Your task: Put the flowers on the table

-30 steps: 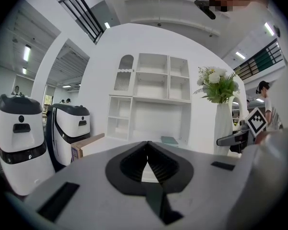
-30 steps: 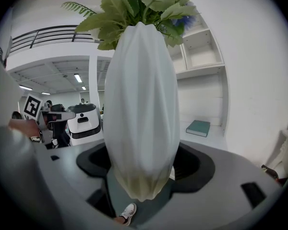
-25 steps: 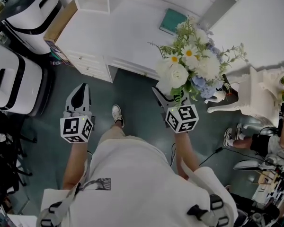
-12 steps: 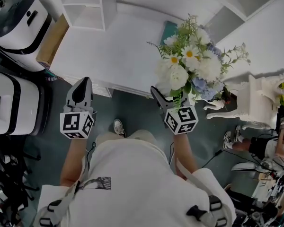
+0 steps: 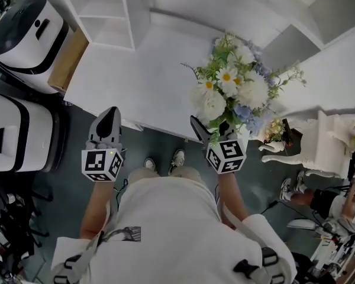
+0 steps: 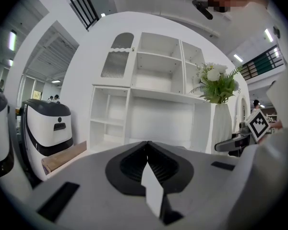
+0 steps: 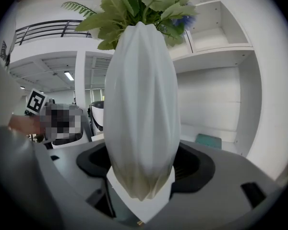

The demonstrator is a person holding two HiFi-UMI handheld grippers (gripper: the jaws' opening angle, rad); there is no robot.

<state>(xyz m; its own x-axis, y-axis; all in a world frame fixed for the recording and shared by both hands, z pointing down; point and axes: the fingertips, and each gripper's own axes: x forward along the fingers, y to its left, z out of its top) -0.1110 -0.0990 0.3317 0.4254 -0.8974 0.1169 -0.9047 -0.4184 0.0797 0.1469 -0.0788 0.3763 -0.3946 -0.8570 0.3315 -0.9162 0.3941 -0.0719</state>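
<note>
The right gripper [image 5: 208, 128] clasps a white ribbed vase [image 7: 140, 109], upright by the near edge of the white table [image 5: 136, 81]. From above, the flowers [image 5: 231, 90] hide the vase entirely, and its foot sinks out of sight between the jaws. The left gripper [image 5: 108, 118] is pressed closed with nothing in it

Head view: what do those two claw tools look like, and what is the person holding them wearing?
The left claw and right claw are matching grey, tapered tools with black insets. Each ends in a white cube printed with black square markers. The person wears a white short-sleeved shirt and grey straps with black buckles.
</note>
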